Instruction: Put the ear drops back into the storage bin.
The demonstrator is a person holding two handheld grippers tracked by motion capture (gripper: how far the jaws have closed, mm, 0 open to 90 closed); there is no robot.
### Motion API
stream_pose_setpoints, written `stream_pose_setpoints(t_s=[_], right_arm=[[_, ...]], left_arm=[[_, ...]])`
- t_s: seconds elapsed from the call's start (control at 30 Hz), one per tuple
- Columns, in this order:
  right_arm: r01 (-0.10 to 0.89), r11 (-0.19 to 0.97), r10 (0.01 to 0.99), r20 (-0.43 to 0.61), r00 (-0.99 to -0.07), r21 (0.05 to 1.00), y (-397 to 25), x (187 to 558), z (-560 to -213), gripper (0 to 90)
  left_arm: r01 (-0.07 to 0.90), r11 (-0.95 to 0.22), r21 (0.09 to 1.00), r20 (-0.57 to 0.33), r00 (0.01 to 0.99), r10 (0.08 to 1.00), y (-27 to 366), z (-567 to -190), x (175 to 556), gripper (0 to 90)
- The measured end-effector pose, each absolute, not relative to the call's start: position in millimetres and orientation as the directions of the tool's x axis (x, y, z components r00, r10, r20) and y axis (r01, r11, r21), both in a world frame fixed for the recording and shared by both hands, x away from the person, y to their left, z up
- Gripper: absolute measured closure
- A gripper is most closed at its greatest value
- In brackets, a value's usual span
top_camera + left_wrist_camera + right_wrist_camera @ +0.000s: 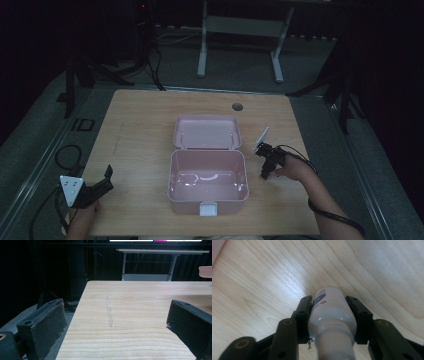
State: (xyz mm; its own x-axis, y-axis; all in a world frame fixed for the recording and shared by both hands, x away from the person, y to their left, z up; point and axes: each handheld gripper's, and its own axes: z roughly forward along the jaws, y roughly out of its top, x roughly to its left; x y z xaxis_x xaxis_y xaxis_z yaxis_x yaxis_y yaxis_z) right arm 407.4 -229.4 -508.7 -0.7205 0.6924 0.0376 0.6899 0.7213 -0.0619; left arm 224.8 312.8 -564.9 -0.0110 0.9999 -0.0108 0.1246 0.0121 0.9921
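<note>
A pink box (207, 180) stands open at the middle of the wooden table (140, 130), its lid (206, 132) laid back behind it. To the right of the box, my right gripper (265, 170) points down at the table. Its jaws are shut on a small white bottle (332, 312) with a printed label, held just over the wood (262, 277). My left gripper (102, 182) rests at the table's front left corner, open with nothing between its fingers (190, 325).
A round cable hole (237, 106) sits near the table's far edge. Beyond the table stands a white-legged desk frame (240, 40) on the dark floor. Cables (67, 155) lie on the floor to the left. The table's left edge (75, 315) runs close beside my left gripper.
</note>
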Motion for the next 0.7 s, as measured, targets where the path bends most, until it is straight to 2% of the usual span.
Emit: stream_pose_setpoints(t_s=[0.33,0.47,0.5,0.7], right_arm=[[0.587,0.806,0.588,-0.006,-0.809,-0.073,-229.3,399.1,-505.9,59.2],[0.523,0.849,0.525,-0.003,-0.851,-0.078,-230.2,392.8,-504.8,59.2],[0.474,0.877,0.475,-0.008,-0.88,-0.077,-230.7,388.7,-504.7,59.3],[0.404,0.912,0.403,-0.019,-0.915,-0.067,-232.5,382.1,-501.8,59.3]], left_arm=[[0.126,0.014,0.992,-0.013,-0.012,1.0,312.9,-564.9,224.9,2.3],[0.126,0.014,0.992,-0.013,-0.012,1.0,312.9,-564.9,224.9,2.3],[0.126,0.014,0.992,-0.013,-0.012,1.0,312.9,-564.9,224.9,2.3],[0.126,0.014,0.992,-0.013,-0.012,1.0,312.8,-564.9,224.9,2.3]])
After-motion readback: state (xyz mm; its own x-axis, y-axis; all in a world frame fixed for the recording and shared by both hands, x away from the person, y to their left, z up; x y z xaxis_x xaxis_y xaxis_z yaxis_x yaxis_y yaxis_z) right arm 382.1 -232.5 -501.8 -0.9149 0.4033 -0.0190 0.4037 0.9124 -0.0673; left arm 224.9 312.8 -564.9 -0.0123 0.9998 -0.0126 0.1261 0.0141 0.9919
